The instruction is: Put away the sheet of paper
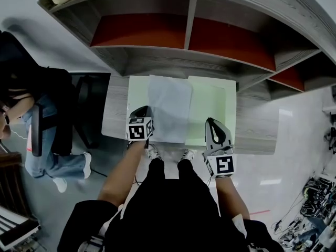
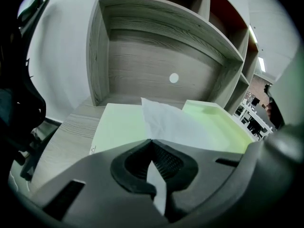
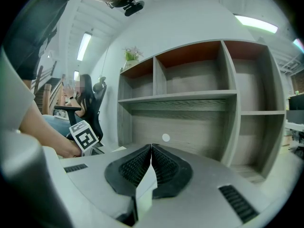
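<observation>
Left gripper [image 1: 144,109]: jaws clamped on the near edge of the white sheet of paper [image 1: 170,106], which lies across the middle of a pale green folder [image 1: 212,109] on the desk [image 1: 254,125]. Right gripper [image 1: 210,121]: jaws pinching the folder's right half at the desk's near edge.

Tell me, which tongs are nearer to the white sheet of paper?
Left. The left tongs grip the white sheet's near left corner; the right tongs, off to its right, clamp the green folder's near edge.
</observation>
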Demonstrator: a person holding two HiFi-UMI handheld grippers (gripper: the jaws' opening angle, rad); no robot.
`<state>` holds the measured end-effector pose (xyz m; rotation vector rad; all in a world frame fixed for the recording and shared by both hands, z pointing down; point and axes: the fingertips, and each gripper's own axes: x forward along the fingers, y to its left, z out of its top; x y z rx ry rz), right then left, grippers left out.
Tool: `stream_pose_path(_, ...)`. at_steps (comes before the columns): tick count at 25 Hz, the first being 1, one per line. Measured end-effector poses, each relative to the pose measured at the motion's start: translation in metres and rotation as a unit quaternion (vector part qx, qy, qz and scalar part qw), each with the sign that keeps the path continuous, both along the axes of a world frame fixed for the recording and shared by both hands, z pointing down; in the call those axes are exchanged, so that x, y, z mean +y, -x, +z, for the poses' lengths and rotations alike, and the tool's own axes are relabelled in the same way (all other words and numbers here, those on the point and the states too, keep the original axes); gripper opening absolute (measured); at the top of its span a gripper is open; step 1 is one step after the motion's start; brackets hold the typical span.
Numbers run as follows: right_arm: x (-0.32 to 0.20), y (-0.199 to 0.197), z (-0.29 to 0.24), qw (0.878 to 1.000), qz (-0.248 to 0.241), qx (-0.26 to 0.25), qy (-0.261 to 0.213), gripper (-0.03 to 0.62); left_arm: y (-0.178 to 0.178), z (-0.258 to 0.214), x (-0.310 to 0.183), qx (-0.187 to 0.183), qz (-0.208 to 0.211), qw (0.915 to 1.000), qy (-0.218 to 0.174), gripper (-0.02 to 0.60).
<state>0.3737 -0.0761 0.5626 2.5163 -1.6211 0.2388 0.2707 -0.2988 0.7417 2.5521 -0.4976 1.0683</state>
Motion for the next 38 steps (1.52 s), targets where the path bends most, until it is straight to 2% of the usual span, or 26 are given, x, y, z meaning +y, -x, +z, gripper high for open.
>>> stream_pose_path(7,0.002,-0.006,0.003,1.000,-0.006,-0.006,-0.009,0.023,-0.013,0.003,0.026,0.002,0.001,0.9998,0.021,0.006)
stream_pose_path(24,0.031,-0.024,0.013,1.000,0.000,-0.013,-0.006,0.024,-0.064,0.009,0.101,0.004,0.051,0.9973,0.052,0.006)
stream_pose_path(38,0.058,-0.045,0.015,1.000,0.014,-0.008,-0.005,0.025,-0.112,0.013,0.164,0.000,0.107,0.9895,0.097,0.006)
